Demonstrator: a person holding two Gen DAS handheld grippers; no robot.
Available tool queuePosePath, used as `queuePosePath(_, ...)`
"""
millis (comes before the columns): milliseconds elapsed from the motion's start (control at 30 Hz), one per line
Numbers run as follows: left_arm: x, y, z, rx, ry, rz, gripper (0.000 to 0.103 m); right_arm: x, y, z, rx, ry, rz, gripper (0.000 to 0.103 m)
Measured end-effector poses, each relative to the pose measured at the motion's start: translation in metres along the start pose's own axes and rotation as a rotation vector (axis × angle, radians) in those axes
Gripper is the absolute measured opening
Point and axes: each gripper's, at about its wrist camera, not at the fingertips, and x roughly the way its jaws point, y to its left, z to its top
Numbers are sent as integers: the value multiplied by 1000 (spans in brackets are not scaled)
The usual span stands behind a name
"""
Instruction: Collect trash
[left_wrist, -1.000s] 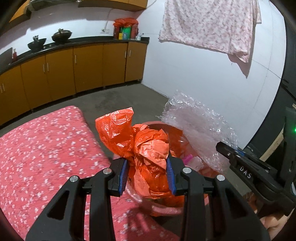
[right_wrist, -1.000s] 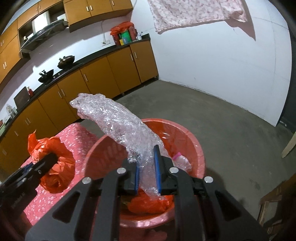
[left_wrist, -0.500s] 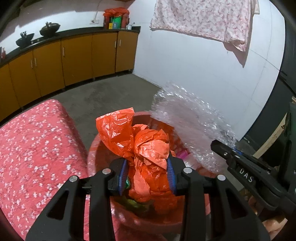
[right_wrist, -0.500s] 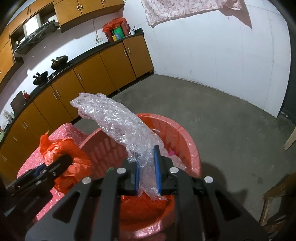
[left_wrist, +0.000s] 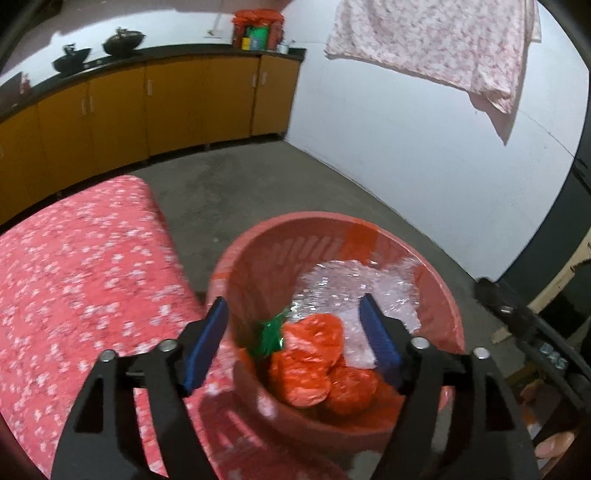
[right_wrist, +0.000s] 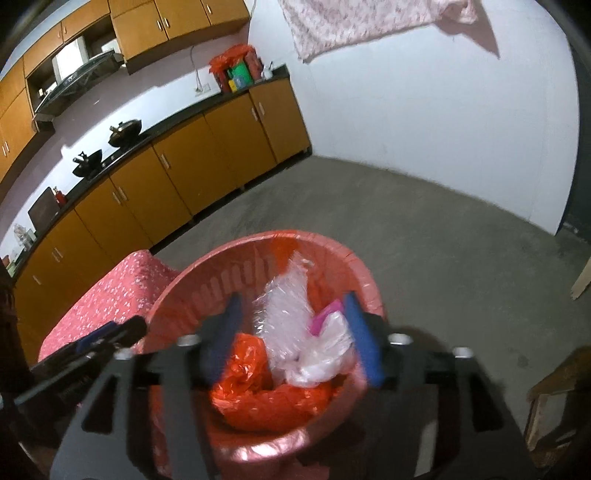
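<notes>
Both grippers hang over a red plastic basket that stands on the concrete floor, just beside a bed with a red flowered cover. The left gripper has its jaws wide and opening, with nothing pressed between the blue pads; below the gap lies a crumpled orange plastic bag in the basket, next to a scrap of green wrapper. The right gripper likewise has its jaws wide and opening, empty, and the sheet of clear bubble wrap sits in the basket under them, leaning against the inner wall beside a white plastic bag and a small pink item. Yellow-brown kitchen cabinets run along the far wall, and a pale flowered cloth hangs on the white wall.
</notes>
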Motion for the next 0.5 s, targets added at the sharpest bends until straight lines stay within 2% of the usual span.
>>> queuePosePath(67, -17, 7, -4, -19, -29, 17, 87, -21, 2, -3, -24, -77, -39, 95)
queuePosePath(100, -26, 11, -6, -28, -44, 26, 93, -31, 4, -4, -41, -116, -59, 99)
queuePosePath(200, -56, 18, -15, -52, -93, 64, 101, -59, 11, -11, -111, -184, -106, 99)
queuePosePath(267, -78, 24, -24, -65, -119, 110, 101, -77, 18, -17, -154, -209, -138, 99)
queuePosePath(500, -156, 40, -64, -53, -215, 260, 101, -128, 45, -39, -247, -204, -114, 99)
